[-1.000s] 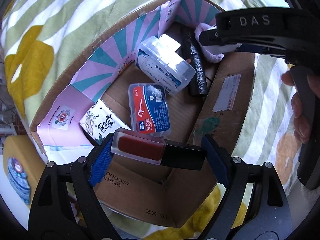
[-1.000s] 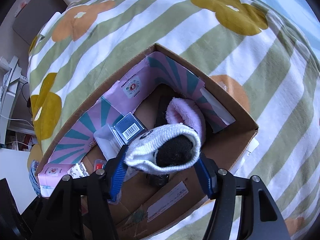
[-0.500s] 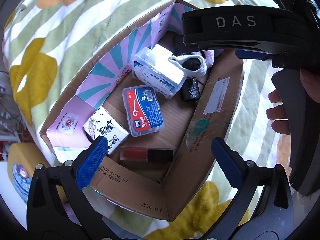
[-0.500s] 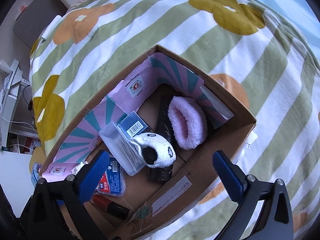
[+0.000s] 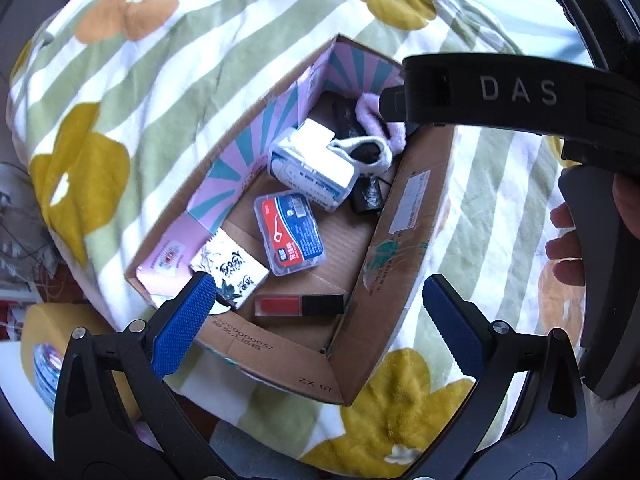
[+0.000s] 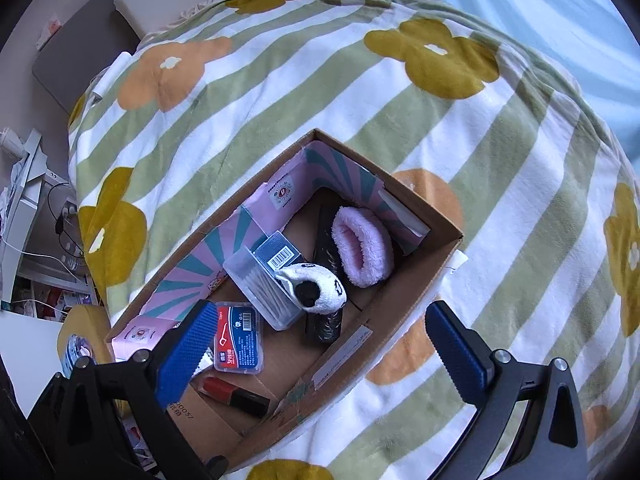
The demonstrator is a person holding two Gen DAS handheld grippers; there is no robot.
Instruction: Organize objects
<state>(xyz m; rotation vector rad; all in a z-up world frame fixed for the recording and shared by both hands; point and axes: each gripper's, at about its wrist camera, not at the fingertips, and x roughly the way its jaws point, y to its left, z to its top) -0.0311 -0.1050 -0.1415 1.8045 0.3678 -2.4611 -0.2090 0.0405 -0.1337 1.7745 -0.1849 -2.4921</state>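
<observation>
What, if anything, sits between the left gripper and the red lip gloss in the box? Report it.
Nothing visible. The left gripper hangs open above the cardboard box, and the red lip gloss lies uncovered on the box floor just below it, beside the tissue pack.

Box on the bed — its contents, end to end

A cardboard box (image 6: 416, 280) sits on a blanket (image 6: 280, 92). In it, the lipstick tube (image 6: 236, 394) lies at the near end, the floss-pick case (image 6: 239, 338) behind it, then the cotton-swab box (image 6: 262, 276) with a small sock (image 6: 316, 288) leaning on it — the fuzzy cuff (image 6: 362, 246) lies at the far end.
</observation>
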